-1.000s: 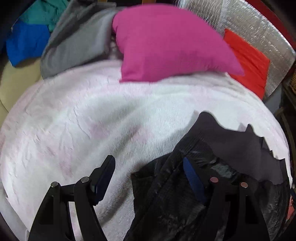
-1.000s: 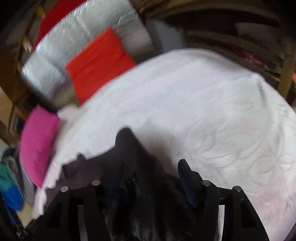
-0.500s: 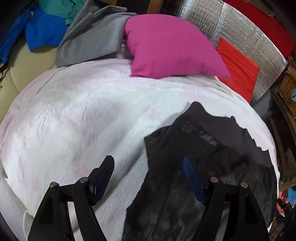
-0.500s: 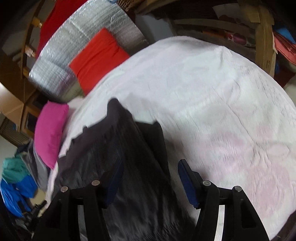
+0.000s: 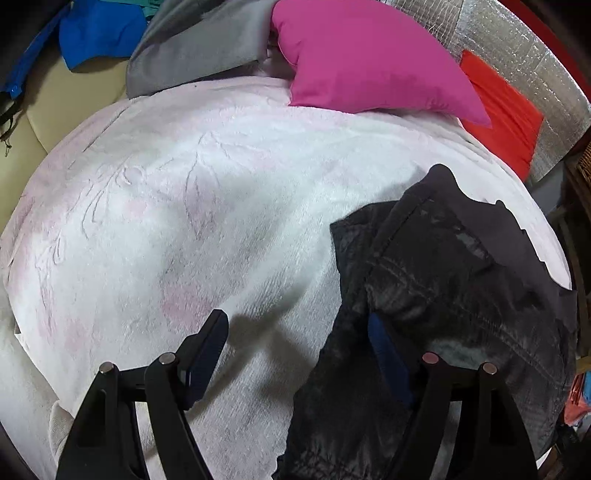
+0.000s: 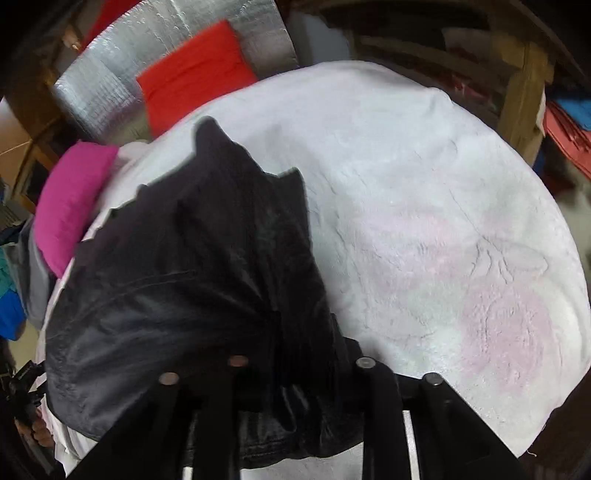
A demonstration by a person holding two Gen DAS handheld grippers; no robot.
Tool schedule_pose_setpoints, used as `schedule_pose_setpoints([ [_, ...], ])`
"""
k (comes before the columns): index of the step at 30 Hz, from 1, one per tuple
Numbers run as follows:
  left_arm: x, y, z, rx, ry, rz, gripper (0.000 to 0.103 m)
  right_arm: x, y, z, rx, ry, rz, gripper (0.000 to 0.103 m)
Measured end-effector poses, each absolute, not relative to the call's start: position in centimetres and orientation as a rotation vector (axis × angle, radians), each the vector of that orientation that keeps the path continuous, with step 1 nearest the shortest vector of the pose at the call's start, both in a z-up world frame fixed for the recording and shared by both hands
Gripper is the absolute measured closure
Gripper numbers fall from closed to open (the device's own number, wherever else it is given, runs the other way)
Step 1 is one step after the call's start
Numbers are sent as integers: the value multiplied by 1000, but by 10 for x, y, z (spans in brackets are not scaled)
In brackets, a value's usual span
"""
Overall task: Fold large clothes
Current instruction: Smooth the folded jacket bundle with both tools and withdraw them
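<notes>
Left wrist view looks down on a white plush blanket (image 5: 207, 229) with faint pink flowers, and the left gripper (image 5: 295, 350) hangs over it with its jaws spread wide and nothing pinched; its right finger lies against the edge of a black garment (image 5: 454, 295) crumpled at four o'clock on the blanket, while its left finger stands over bare blanket. At twelve o'clock sits a magenta pillow (image 5: 365, 55), with a red cushion (image 5: 506, 122) at two o'clock against a silver quilted panel (image 5: 517, 48), and a grey cloth (image 5: 199, 44) and a blue cloth (image 5: 99, 33) at eleven o'clock. From the right wrist view, the right gripper (image 6: 295, 354) is closing, its jaws drawn in around a bunched fold of the black garment (image 6: 192, 280), which fills the gap between them and spreads toward ten o'clock. White blanket (image 6: 424, 206) stretches away from twelve to four o'clock, and the magenta pillow (image 6: 70, 199) shows at nine o'clock.
</notes>
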State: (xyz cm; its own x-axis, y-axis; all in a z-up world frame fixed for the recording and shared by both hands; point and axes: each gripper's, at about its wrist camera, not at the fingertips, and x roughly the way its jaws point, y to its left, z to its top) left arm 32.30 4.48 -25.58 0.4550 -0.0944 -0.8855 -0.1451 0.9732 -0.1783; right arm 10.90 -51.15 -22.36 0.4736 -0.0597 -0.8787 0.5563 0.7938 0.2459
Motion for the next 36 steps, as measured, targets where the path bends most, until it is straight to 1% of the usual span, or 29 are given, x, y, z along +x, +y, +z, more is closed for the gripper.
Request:
schedule_pose_setpoints([
  [2,322,47,-251,-239,1085,33,24,104,-520,-215,593,984,-416,42],
  [3,321,47,-248,-232,1068,36,24,100,-527,-211,628,947,-431,41],
  [7,315,40,-226,-191,946,36,24,98,-536,-190,704,798,-436,41],
  [11,307,24,-207,-181,850,-16,24,112,-514,-172,677,694,-366,41],
  [13,300,5,-199,-131,808,-78,24,122,-499,-171,646,699,-312,42],
  [16,287,-27,-194,-28,764,-162,24,144,-472,-175,551,761,-268,49],
  [18,283,-45,-197,28,766,-200,24,158,-459,-183,517,799,-242,49],
  [20,285,-60,-208,74,819,-209,24,171,-453,-196,517,850,-231,49],
  [22,293,-69,-225,105,885,-191,24,186,-456,-220,529,935,-226,49],
  [23,297,-73,-234,125,919,-171,23,194,-457,-232,515,962,-239,49],
  [24,304,-77,-244,151,942,-141,17,201,-460,-236,485,956,-255,49],
  [25,307,-79,-246,164,933,-125,15,207,-461,-237,457,943,-271,49],
  [27,313,-82,-245,184,915,-110,15,217,-466,-241,479,942,-290,48],
  [30,313,-76,-242,140,930,-118,15,213,-472,-235,552,924,-301,48],
  [32,309,-71,-235,108,918,-143,15,204,-470,-221,593,876,-253,47],
  [36,293,-62,-216,72,849,-174,15,190,-443,-196,562,819,-112,47],
])
